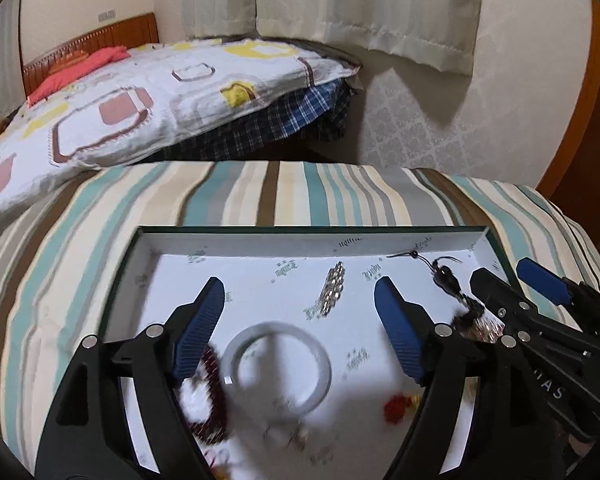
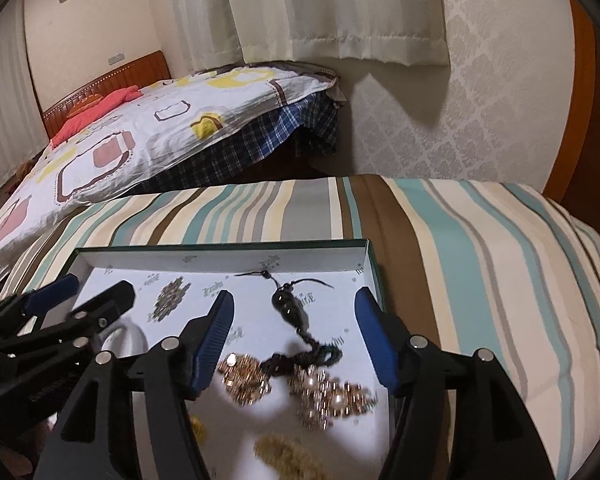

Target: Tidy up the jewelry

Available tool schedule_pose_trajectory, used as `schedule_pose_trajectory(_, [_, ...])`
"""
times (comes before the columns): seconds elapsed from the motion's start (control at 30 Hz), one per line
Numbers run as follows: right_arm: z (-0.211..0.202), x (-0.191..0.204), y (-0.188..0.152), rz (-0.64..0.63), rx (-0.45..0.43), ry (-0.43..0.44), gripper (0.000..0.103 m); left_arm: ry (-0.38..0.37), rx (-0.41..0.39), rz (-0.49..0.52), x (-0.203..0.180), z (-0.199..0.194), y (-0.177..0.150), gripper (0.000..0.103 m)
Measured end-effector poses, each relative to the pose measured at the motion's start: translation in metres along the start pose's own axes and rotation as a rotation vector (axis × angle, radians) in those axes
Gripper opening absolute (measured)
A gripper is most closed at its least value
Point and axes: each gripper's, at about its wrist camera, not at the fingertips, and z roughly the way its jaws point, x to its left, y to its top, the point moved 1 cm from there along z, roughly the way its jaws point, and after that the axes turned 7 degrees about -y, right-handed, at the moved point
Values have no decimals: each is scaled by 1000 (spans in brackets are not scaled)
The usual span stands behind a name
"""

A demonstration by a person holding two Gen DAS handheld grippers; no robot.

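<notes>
A shallow white box lid (image 1: 260, 240) w/ green outer edge sat on a striped bedspread (image 1: 100, 216), jewelry scattered inside.

Left claw (image 1: 300, 312) hovered over the lid, jaws spread wide, nothing between the blue pads (image 1: 198, 328). Under it lay a pale jade-like bangle (image 1: 278, 360); a dark red bead bracelet (image 1: 210, 392) lay just left of the bangle, partly hidden by the left finger. A silver rhinestone strip (image 1: 332, 290) lay further back, apart from both. Small red-orange bits (image 1: 398, 406) showed near the right finger, too blurred to identify.

Right claw (image 2: 294, 334) was also released, jaws apart, gripping nothing. Between its fingers lay a black pendant (image 2: 288, 304) on a braided black cord (image 2: 304, 354), cord end touching gold pearl-set pieces (image 2: 332, 396). A gold round piece (image 2: 244, 376) lay just left of those. A gold mesh item (image 2: 288, 456) sat nearest the camera, blurred.

Both claws were side by side over the lid. Bkgd: a bed w/ patterned quilt (image 2: 140, 144), curtains (image 2: 320, 8).
</notes>
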Motion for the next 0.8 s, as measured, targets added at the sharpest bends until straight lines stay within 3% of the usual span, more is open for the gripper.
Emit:
schedule_pose_trajectory(0.33, [-84,9,-35,-9,-60,21,66,25,-122,16,4,-112,-39,85])
schedule_pose_trajectory(0.8, [-208,17,-69,-49,-210,29,68,38,-205,-20,4,-239,-91,93])
